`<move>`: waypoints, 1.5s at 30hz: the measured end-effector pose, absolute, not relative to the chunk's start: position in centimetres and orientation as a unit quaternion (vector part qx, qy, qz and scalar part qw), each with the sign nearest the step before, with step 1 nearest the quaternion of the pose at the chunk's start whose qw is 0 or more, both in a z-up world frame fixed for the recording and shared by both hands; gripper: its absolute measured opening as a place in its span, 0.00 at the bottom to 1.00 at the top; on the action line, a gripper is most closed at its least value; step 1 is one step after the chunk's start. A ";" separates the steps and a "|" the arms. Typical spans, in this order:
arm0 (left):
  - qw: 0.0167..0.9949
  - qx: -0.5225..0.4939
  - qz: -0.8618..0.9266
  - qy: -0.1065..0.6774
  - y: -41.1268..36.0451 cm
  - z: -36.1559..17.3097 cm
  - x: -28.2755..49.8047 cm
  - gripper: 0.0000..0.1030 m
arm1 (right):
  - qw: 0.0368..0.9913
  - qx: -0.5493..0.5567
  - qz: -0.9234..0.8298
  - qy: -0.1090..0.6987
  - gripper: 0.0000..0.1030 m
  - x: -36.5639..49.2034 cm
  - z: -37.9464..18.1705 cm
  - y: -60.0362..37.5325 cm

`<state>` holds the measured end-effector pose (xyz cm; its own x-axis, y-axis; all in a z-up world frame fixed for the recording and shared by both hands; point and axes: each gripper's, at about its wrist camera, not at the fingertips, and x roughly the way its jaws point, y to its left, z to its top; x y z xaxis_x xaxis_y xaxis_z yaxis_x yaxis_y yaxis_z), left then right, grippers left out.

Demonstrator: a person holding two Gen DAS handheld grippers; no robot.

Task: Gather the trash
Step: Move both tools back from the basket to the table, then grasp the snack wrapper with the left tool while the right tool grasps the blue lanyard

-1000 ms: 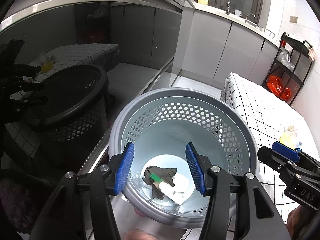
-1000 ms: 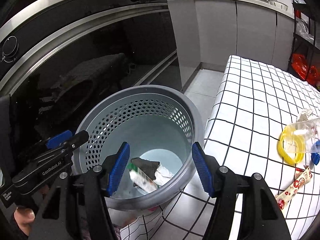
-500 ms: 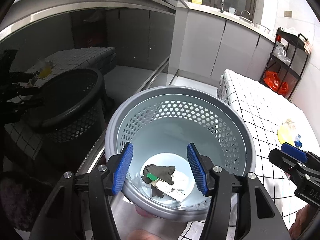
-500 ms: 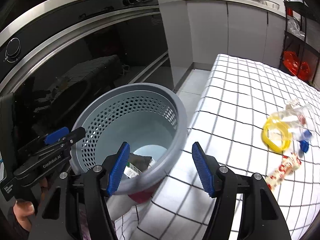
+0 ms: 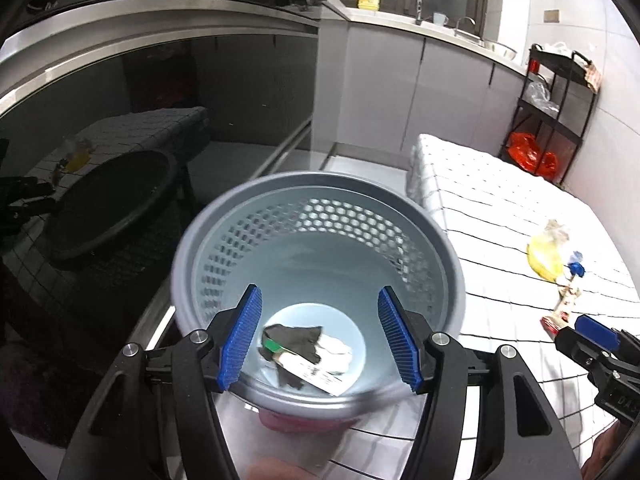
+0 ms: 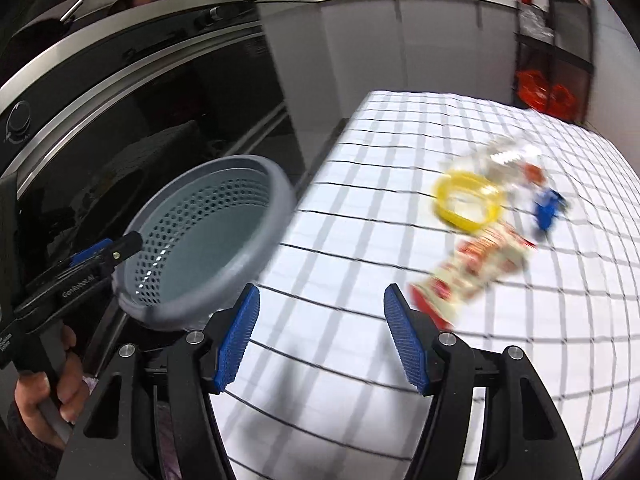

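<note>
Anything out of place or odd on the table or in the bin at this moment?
Loose litter lies on the checked tablecloth: a red-and-white wrapper, a yellow ring with crumpled clear plastic and a blue cap. The grey bin already holds a dark scrap and a wrapper. Both claws are open and empty.

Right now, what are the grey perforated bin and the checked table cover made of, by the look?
Grey perforated bin: moulded plastic, semi-matte; regular punched holes, thick rolled rim. White black-grid table cover: probably cloth or vinyl; it drapes over the table edge, but blur hides any weave.
</note>
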<state>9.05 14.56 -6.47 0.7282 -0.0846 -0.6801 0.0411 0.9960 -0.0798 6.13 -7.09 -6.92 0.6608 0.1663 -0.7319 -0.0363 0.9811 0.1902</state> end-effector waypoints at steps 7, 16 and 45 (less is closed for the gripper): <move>0.925 -0.021 -0.071 0.373 10.0 -6.5 7.4 0.58 | 0.909 0.094 -0.003 0.407 0.60 2.3 -7.3 -13.4; 0.911 -0.013 -0.148 0.384 1.8 -6.7 6.3 0.63 | 0.905 0.129 -0.057 0.401 0.60 -1.1 -8.1 -21.0; 0.866 0.076 -0.223 0.441 -13.7 -11.9 11.0 0.55 | 0.895 0.163 -0.038 0.413 0.61 5.7 -10.1 -30.2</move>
